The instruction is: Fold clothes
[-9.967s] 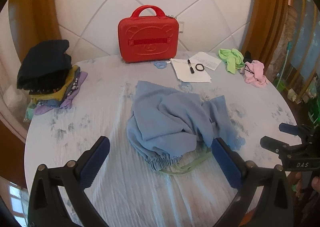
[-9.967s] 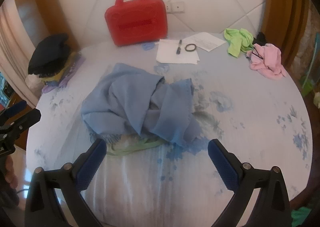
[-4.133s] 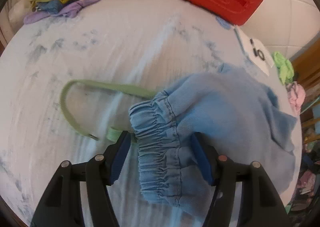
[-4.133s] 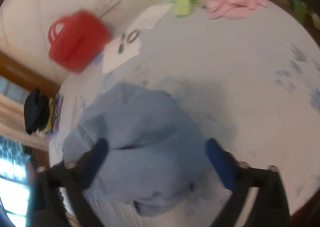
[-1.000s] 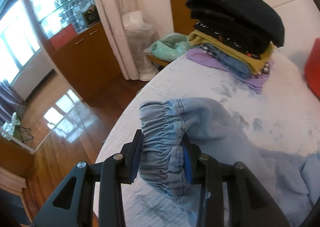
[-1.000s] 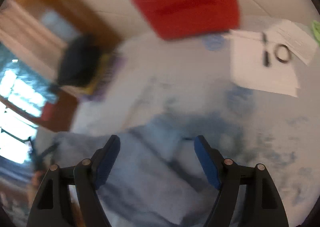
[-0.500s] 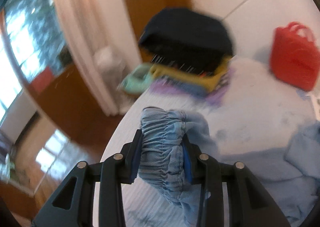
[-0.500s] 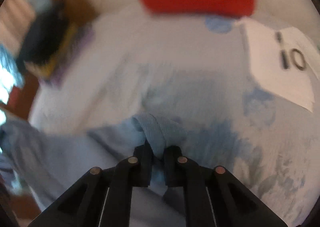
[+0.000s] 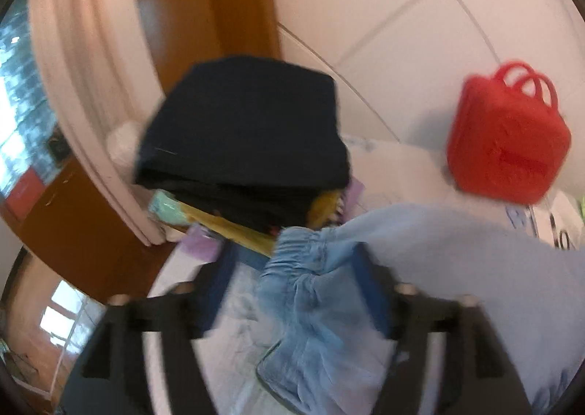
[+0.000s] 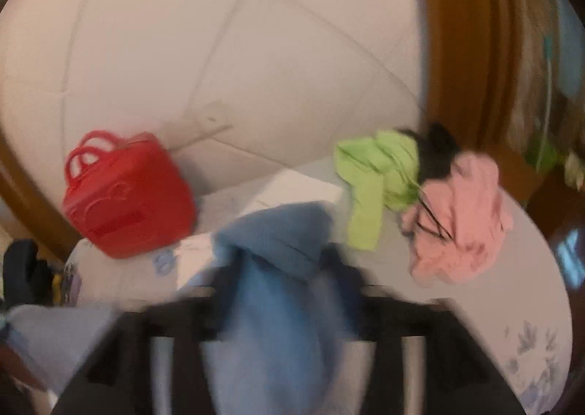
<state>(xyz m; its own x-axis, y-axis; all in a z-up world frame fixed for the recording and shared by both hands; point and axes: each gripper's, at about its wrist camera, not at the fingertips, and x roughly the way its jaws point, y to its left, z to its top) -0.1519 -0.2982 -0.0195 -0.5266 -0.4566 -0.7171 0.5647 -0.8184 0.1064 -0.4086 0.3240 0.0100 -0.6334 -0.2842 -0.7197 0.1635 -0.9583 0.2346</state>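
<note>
— What does your left gripper [image 9: 296, 269] have?

— Its jaws stand part open, with the gathered elastic waistband of the blue garment [image 9: 420, 250] between them; the right finger touches the cloth, but blur hides whether you truly grip it. The stack of folded clothes [image 9: 245, 144] sits just beyond, the red case [image 9: 508, 148] to the right.

— And your right gripper [image 10: 285, 280]?

— Narrowly parted, pinched on a bunched fold of the same blue garment [image 10: 278, 232], held above the table [image 10: 512, 305]. The green cloth [image 10: 376, 174] and pink cloth [image 10: 460, 217] lie beyond.
</note>
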